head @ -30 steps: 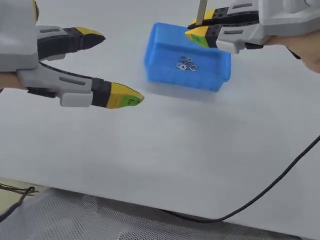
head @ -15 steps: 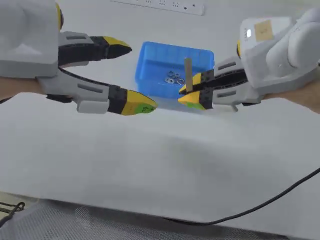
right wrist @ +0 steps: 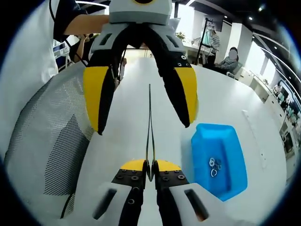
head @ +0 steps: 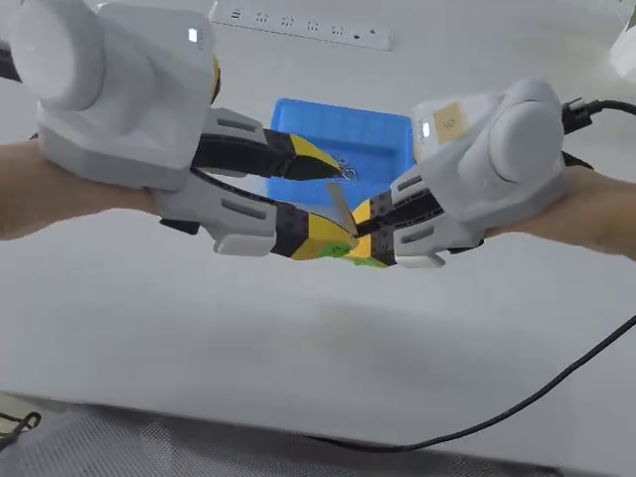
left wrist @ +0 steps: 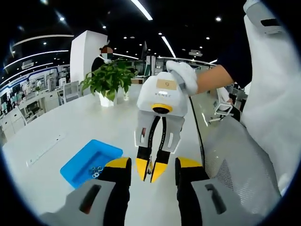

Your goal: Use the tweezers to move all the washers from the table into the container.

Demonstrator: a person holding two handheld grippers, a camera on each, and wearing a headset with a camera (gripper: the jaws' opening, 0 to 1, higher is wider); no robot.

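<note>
We find the right claw (right wrist: 149, 168) clenched on the tweezers (right wrist: 150, 123). Their two thin arms run forward out of its jaws, lying nearly together.

The left claw (head: 336, 206) is released. Its yellow-tipped jaws are spread wide, one to each side of the tweezers. We cannot tell whether either jaw touches them.

The two claws face each other tip to tip. In the head view they meet just on the near side of the container (head: 348, 106). The upper jaw of the left claw crosses in front of the container's near wall.

The container is a blue open box standing upright on the white surface (head: 199, 328). A small cluster of washers (right wrist: 214, 165) lies on the container's floor, towards one end. In the right gripper view, the washers are well apart from the tweezers.

Beyond the container, a white power strip (head: 298, 22) lies along the far part of the surface. Nearer than the container and to its right, a black cable (head: 556, 368) curves across the surface to the front edge
</note>
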